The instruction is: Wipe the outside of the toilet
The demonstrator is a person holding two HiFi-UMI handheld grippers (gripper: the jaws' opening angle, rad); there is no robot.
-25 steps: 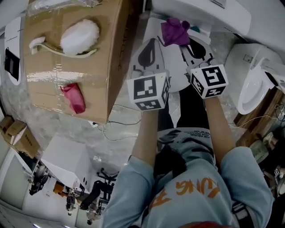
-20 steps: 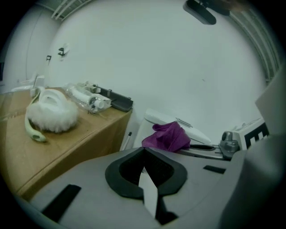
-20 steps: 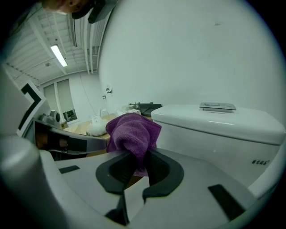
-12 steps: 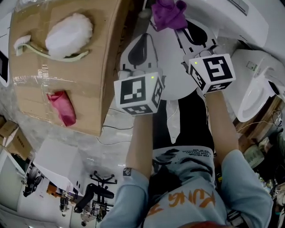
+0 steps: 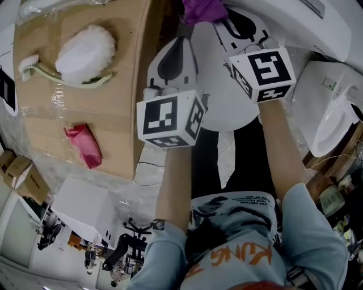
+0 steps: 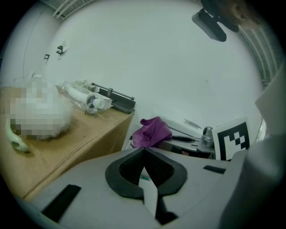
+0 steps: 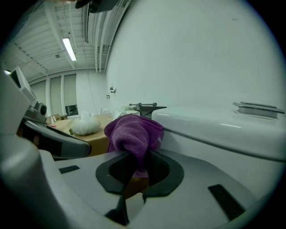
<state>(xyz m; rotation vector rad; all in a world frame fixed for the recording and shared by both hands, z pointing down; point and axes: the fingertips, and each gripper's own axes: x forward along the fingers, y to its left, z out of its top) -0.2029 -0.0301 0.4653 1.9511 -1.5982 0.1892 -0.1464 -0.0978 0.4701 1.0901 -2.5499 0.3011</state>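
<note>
A purple cloth (image 5: 201, 10) sits at the top edge of the head view, pinched by my right gripper (image 5: 214, 18), which is shut on it. In the right gripper view the cloth (image 7: 134, 132) bunches up out of the jaws, right beside the white toilet tank (image 7: 214, 129). The toilet's closed lid (image 5: 227, 96) lies under both grippers. My left gripper (image 5: 179, 41) hovers over the lid's left side, shut with nothing in it (image 6: 144, 153). From the left gripper view the cloth (image 6: 152, 132) shows ahead and slightly right.
A large cardboard box (image 5: 108, 102) stands close on the left, with a white fluffy brush (image 5: 85, 48) and a pink cloth (image 5: 84, 144) on top. A second white toilet (image 5: 329, 107) stands at the right. Cables lie on the floor below the lid.
Both grippers have moved forward toward the toilet tank. The purple cloth has gone with the right gripper to the top edge of the head view.
</note>
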